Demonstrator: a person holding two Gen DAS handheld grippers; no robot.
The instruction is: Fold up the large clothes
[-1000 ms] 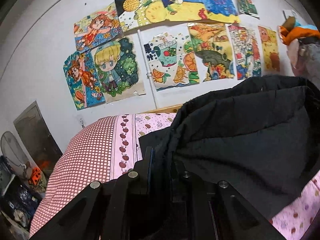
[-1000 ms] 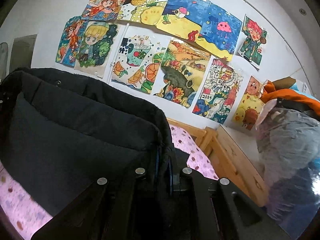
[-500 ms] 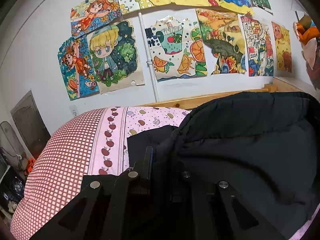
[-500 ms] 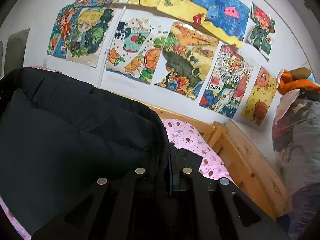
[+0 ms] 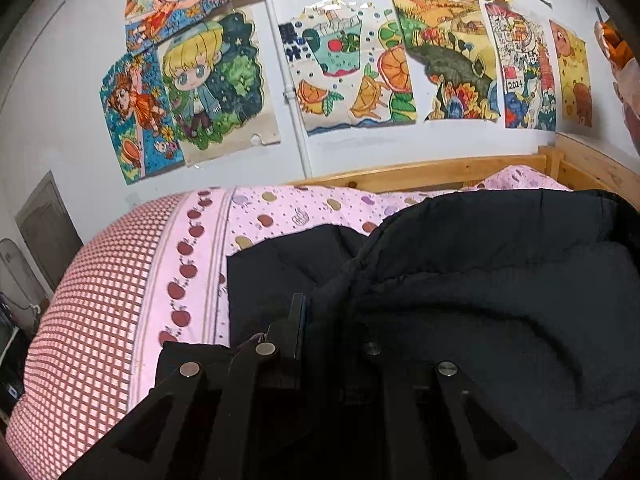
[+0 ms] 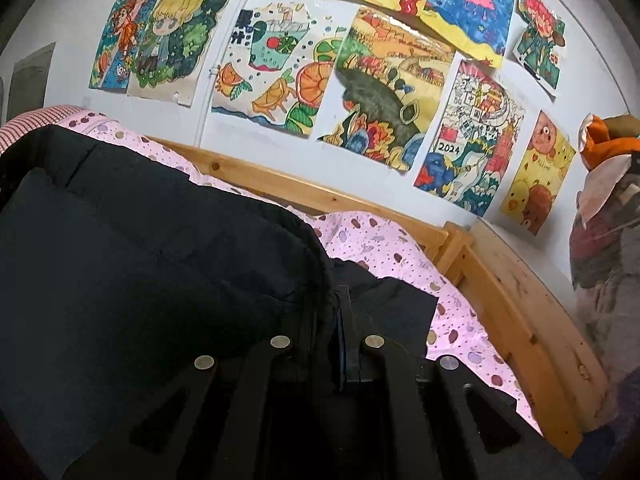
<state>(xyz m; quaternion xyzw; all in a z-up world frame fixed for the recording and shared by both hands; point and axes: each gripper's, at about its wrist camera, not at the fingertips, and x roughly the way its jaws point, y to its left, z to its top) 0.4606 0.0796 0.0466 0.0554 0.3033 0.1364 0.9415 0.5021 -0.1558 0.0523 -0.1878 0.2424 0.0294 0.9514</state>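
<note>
A large black padded jacket (image 5: 500, 292) lies on a bed with a pink apple-print sheet (image 5: 280, 212). My left gripper (image 5: 320, 312) is shut on the jacket's left edge, which bunches up between the fingers. In the right wrist view the jacket (image 6: 132, 248) fills the left half, and my right gripper (image 6: 332, 308) is shut on its right edge. A flat lower layer of the jacket (image 6: 392, 300) lies on the sheet just beyond the right fingers. Both held edges sit low over the bed.
A wooden bed rail (image 6: 280, 188) runs along the far side and a wooden footboard (image 6: 532, 320) stands at the right. Children's drawings (image 5: 352, 72) cover the white wall. A red checked pillow or cover (image 5: 88, 300) lies at the left. Bundled clothes (image 6: 604, 248) are piled at the far right.
Both grippers have carried the held jacket edges forward and down towards the bed. More of the sheet and bed rail shows, and the wall drawings sit higher in both views.
</note>
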